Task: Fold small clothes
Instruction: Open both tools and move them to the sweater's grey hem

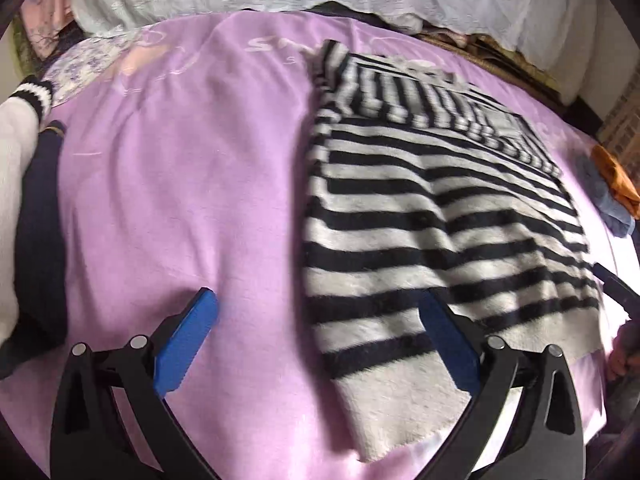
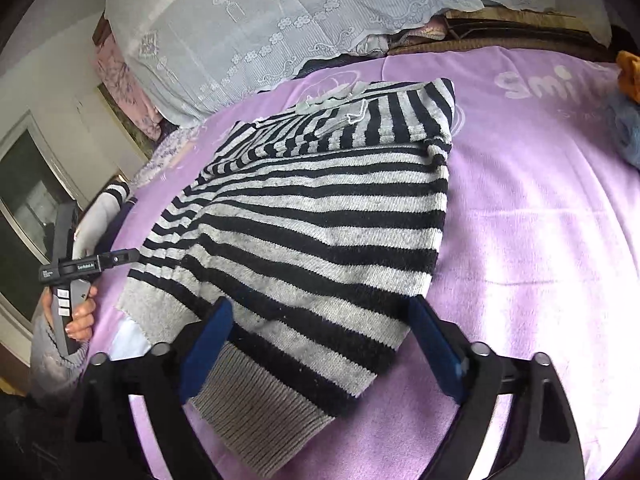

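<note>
Garment: black-and-grey striped knitted sweater (image 2: pixel 320 216), folded, lying flat on the lilac fleece blanket (image 2: pixel 540 240) that covers the bed.
Garment edges: ribbed grey hem (image 2: pixel 256 412) nearest the right wrist camera; folded sleeve across the far end.
Right gripper (image 2: pixel 320 340): blue-padded fingers (image 2: pixel 208 344) spread wide, nothing pinched; the hem lies between and below them.
Left gripper (image 1: pixel 316 340): fingers (image 1: pixel 188 340) spread wide, nothing gripped; the sweater's near left edge runs between them.
Open room: bare blanket left of the sweater in the left wrist view, and right of it in the right wrist view.
Surroundings: white lace cloth (image 2: pixel 280 20) along the far edge; orange and blue fabric (image 1: pixel 616 188) at the right margin.
Cut off: the white garment with striped cuff (image 1: pixel 24 128), partly out of frame; a hand (image 2: pixel 80 316) holding the left gripper's handle.
</note>
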Tool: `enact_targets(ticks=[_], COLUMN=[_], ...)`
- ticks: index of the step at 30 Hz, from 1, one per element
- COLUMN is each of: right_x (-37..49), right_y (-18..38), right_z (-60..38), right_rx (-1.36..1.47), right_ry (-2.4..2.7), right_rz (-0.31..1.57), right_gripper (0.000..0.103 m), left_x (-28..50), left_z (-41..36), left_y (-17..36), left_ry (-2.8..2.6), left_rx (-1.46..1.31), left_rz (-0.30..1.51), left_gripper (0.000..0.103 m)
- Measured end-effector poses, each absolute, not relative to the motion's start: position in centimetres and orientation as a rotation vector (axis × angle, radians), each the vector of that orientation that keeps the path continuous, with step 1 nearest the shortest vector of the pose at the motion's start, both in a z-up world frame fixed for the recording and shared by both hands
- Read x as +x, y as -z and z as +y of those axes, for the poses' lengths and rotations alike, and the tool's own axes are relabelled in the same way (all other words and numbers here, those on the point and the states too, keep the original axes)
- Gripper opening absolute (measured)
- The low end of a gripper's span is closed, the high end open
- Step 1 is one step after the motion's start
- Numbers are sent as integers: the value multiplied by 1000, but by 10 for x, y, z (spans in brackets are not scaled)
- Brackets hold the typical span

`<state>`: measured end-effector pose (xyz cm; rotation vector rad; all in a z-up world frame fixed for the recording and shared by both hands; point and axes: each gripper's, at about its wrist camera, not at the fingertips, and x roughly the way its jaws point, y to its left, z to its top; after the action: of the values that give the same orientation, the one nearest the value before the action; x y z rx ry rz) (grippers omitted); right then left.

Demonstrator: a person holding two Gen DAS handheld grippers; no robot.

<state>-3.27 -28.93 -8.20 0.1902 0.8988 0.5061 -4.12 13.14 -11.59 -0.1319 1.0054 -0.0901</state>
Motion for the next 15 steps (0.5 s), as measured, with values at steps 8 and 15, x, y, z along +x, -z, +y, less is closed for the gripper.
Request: enact_targets(ticks=[8,15], right_x=[-39,-41], right_y=[89,92], right_z=[-326,-309], right_rx=[375,358], right_ry=[-474,-548], right_rz=[951,963], right_gripper=[97,94], left_x=[-48,-33], left_z=[103,112], left_y=[135,137], left_ry=[298,335], left_rx=[-185,-286], left_rz=[1096,1081], left_gripper=[98,91])
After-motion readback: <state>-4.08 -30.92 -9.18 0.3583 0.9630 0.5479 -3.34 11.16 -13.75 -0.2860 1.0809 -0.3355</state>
